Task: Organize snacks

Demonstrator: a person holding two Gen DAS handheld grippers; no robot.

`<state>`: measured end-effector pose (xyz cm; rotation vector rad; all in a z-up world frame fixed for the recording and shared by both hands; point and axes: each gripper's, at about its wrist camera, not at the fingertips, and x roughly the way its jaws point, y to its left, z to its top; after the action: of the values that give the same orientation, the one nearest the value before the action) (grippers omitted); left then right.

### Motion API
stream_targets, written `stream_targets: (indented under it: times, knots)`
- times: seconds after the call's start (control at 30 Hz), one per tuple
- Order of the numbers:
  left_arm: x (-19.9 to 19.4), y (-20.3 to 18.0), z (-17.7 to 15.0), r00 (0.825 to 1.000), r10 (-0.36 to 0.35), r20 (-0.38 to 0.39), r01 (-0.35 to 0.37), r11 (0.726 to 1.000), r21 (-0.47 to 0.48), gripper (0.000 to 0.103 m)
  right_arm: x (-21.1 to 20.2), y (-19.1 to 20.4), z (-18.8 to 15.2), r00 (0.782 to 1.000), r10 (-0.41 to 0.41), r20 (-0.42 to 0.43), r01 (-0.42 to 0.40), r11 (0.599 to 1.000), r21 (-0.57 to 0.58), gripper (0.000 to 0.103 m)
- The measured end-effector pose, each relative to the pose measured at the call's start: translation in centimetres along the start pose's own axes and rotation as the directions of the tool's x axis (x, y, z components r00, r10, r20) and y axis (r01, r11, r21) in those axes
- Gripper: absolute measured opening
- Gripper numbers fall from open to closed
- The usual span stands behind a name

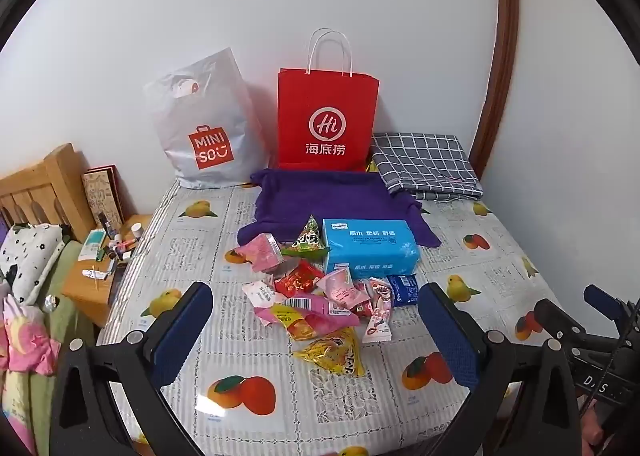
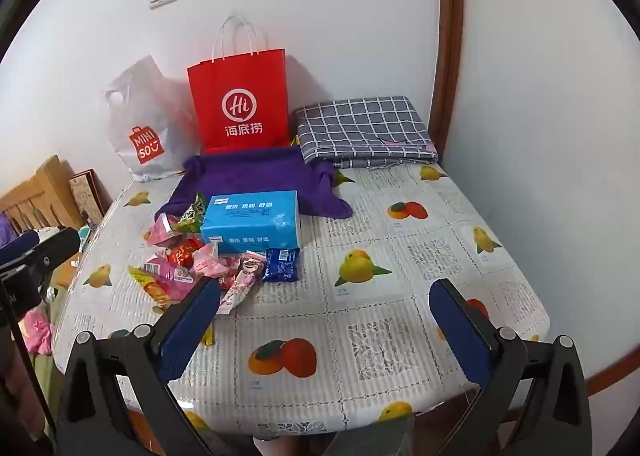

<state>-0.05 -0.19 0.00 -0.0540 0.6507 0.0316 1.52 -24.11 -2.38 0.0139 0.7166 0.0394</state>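
Snacks (image 1: 316,304) sit in one loose heap on the fruit-print table (image 1: 248,384), touching the front of the blue tissue pack (image 1: 370,252); nothing sorted yet, I judge. Heap looks dumped, wrappers overlapping, so I'd have to peel off single packets from the edges.

Left gripper (image 1: 316,332) hangs over the near edge of the heap, tongs wide apart, nothing between them. Right gripper (image 2: 324,320) is off to the side over bare tablecloth, also spread wide and empty. Both tilt down at the table, ready to pick, I think.

Purple cloth (image 1: 332,204) is laid out behind the tissue pack, possibly as a landing spot.

Counts: one tissue pack, one purple cloth, one red paper bag (image 1: 328,120), one white plastic bag (image 1: 204,128), one folded checked cloth (image 1: 424,164). Snack packets: roughly ten, overlap stops an exact count. One dark blue packet (image 2: 282,265) lies at the heap's right edge.
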Motion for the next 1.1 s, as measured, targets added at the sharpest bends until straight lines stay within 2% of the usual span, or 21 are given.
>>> stream_targets:
  times: [0.13,0.3,1.1]
  knots:
    - [0.0,-0.9,-0.2,1.000,0.024,-0.001,-0.024,0.999,0.032,0.103,0.1,-0.2,-0.1,1.000,0.010,-0.009,-0.010,1.000,0.008,0.103]
    - [-1.1,-0.1,-0.1,1.000,-0.019,0.005,0.019,1.000,0.009,0.103,-1.3,1.0,-0.2,1.000,-0.001,-0.013,0.001,1.000,-0.031,0.103]
    - [-1.7,-0.3,0.1,1.000,-0.022,0.008,0.021,1.000,0.021,0.103,-2.4,1.6,-0.1,1.000,0.008,0.004,-0.008,1.000,-0.029,0.103]
